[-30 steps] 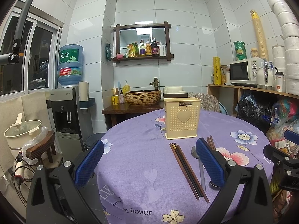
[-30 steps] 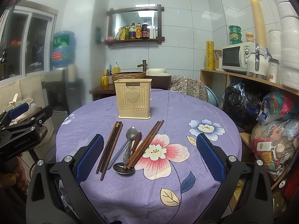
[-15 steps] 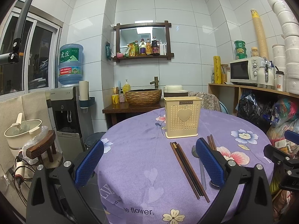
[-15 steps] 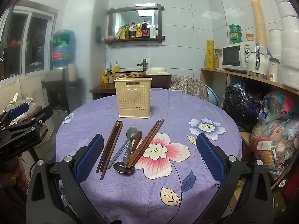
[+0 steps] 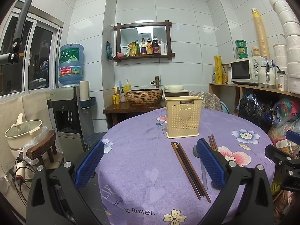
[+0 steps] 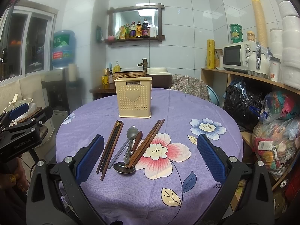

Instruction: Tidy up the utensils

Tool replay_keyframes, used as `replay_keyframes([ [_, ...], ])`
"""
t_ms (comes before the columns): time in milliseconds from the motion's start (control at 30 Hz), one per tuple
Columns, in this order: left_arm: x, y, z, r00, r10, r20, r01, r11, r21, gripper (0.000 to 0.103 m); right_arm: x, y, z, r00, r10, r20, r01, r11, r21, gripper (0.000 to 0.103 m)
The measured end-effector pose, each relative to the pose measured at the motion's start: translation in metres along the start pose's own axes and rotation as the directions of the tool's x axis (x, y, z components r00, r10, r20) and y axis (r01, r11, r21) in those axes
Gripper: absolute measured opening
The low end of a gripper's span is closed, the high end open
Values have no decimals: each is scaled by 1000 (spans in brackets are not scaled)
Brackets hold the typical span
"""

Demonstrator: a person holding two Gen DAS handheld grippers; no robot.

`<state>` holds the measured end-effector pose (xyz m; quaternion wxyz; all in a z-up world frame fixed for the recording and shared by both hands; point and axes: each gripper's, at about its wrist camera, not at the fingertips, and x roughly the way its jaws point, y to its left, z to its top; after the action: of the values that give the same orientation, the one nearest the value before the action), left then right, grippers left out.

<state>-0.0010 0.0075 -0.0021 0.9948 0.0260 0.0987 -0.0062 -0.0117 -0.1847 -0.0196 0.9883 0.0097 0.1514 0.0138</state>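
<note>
A cream perforated utensil holder (image 6: 133, 97) (image 5: 183, 117) with a heart on its front stands upright on the round table with a purple floral cloth (image 6: 187, 108). In front of it lie dark chopsticks (image 6: 110, 145) (image 5: 189, 166), metal spoons (image 6: 129, 142), and brown chopsticks (image 6: 148, 142). My right gripper (image 6: 150, 159) hovers open above the near side of the utensils, holding nothing. My left gripper (image 5: 150, 164) is open over the table's left edge, its right pad (image 5: 210, 165) hiding part of the spoons. The left gripper (image 6: 24, 135) also shows at the right wrist view's left edge.
A water dispenser (image 5: 69, 101), a pot (image 5: 22, 135) and a wooden stool (image 5: 43, 146) stand left of the table. Behind the table sit a basin (image 5: 144, 96) and a draped chair (image 6: 189, 88). Shelves with a microwave (image 6: 238, 56) and bags (image 6: 277, 136) fill the right.
Both views have tilted slightly upward, so the holder and utensils sit a little lower in frame. Nothing on the table has moved; both grippers stay open.
</note>
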Motion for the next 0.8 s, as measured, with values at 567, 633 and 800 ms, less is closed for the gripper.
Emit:
replay_keyframes([
  [567, 0, 5, -6, 1000, 5, -4, -5, 1000, 2, 98, 3, -1, -3, 1000, -3, -6, 3, 1000, 0, 98],
  [633, 2, 7, -9, 1000, 10, -8, -10, 1000, 1, 98, 3, -1, -3, 1000, -2, -10, 2, 1000, 1, 98],
  [800, 7, 7, -9, 999, 4, -42, -4, 1000, -3, 98, 6, 0, -4, 1000, -4, -23, 4, 1000, -4, 98],
])
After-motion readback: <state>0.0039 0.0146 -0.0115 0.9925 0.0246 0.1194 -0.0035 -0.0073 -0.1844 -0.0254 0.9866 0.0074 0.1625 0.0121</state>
